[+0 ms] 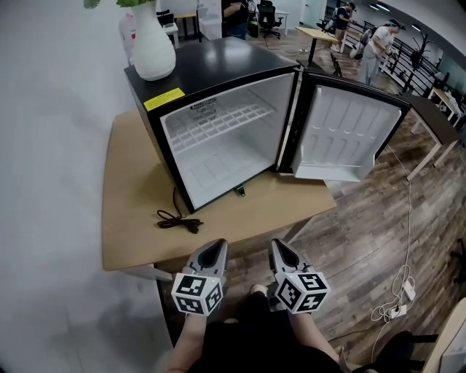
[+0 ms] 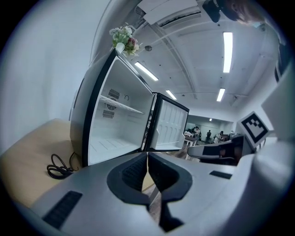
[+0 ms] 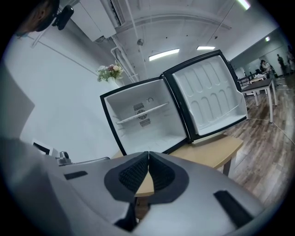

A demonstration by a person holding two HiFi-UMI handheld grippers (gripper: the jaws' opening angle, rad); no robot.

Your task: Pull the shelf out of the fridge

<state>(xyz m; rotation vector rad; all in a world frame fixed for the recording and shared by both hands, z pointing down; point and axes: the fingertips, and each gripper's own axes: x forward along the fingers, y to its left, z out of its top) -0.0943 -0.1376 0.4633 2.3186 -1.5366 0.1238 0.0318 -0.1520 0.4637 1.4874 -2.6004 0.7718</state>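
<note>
The shelf (image 1: 218,124) sits inside the open fridge (image 1: 218,64) (door (image 1: 342,131) at right) on the table (image 1: 131,189)

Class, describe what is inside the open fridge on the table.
Inside the fridge one white wire shelf sits high up, and there is a vent on the back wall. No food shows. The shelf covers part of the vent.

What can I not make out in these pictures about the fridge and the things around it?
- Yellow label on the fridge: head view, print too small to read.
- Shelf: every view, its side supports too small to tell.
- Black cord: head view, its far end hidden by the fridge body.
- Plant in the white vase: head view, cut off by the top edge.
</note>
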